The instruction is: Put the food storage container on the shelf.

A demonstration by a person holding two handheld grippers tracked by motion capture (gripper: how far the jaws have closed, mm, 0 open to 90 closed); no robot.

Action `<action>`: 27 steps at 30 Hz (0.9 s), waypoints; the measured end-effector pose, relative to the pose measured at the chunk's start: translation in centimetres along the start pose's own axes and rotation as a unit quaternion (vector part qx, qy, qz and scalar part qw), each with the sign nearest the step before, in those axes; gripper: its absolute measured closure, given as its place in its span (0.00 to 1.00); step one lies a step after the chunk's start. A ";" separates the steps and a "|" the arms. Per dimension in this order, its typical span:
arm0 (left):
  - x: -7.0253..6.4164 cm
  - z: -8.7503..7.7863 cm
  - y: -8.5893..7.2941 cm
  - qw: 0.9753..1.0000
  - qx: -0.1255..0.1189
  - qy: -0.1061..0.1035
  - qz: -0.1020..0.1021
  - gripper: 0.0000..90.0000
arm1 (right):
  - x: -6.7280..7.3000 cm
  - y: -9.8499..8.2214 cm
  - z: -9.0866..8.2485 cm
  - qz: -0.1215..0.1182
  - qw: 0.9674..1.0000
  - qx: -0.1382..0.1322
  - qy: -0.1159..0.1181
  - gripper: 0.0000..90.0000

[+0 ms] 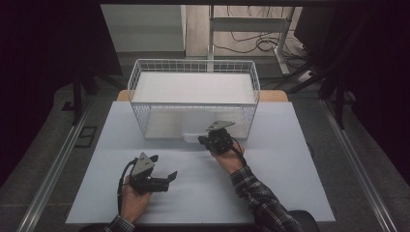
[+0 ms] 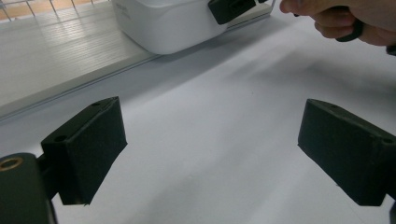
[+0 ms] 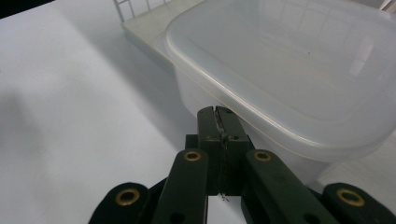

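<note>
— Translucent plastic, that lidded container [image 3: 299,79]: it sits half inside the wire basket [image 1: 193,67] through the low opening in the near wall, at about twelve o'clock from the table's middle, its rounded corner poking out onto the white table [image 1: 290,183].

— How will it handle, do you think?

— Light, I'd judge, and it looks empty as far as the cloudy lid lets me see. Stiff walls, smooth and likely slippery. The lid's overhanging rim is the natural place to pinch; the curved body below offers little purchase.

— And the tongs?

— On the right gripper [image 3: 218,114] the jaws are pressed together with nothing between them, tips just beside the container's wall under the rim; whether they touch it, I cannot tell. The left gripper [image 1: 167,178] rests at seven o'clock on the table, jaws spread wide, pointing toward three o'clock, nothing held.

— Room to move?

— Plenty toward six o'clock: bare tabletop between the basket and the person's forearms. The tight spot is the basket's opening, where wire edges flank the container at either side; a skewed pull could catch the lid's rim there. A straight draw toward six o'clock looks safest.
</note>
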State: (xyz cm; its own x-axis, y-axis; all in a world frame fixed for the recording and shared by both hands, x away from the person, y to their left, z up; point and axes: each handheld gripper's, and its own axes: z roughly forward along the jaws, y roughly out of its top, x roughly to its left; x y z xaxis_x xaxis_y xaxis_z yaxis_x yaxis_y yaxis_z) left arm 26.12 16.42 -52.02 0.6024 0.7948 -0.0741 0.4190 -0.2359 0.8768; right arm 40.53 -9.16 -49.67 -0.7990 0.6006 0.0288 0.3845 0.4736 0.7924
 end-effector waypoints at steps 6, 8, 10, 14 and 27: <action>0.0 0.1 0.0 1.000 -0.009 -0.007 0.005 0.09 | -0.8 0.6 0.6 0.002 1.000 0.001 -0.009 0.99; 0.0 0.1 0.0 1.000 -0.009 -0.009 0.004 0.09 | -0.9 0.8 0.8 0.003 1.000 0.002 -0.010 0.99; 0.0 0.1 0.0 1.000 -0.008 -0.009 0.005 0.09 | -1.0 0.9 0.9 0.001 1.000 0.002 -0.012 0.99; 0.0 0.2 0.0 1.000 -0.007 -0.011 0.005 0.09 | -1.1 1.3 1.5 0.001 1.000 0.003 -0.014 0.99; 0.1 0.3 0.0 1.000 0.001 -0.016 0.001 0.09 | -1.9 2.1 2.6 0.008 1.000 0.007 -0.026 0.99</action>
State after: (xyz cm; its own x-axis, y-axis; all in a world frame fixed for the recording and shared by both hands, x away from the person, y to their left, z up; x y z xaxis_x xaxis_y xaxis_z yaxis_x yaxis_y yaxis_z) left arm 26.39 16.36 -52.19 0.6237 0.7767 -0.0879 0.4203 -0.2383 0.8755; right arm 44.06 -7.59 -49.60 -0.7676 0.6408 0.0081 0.4029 0.4727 0.7837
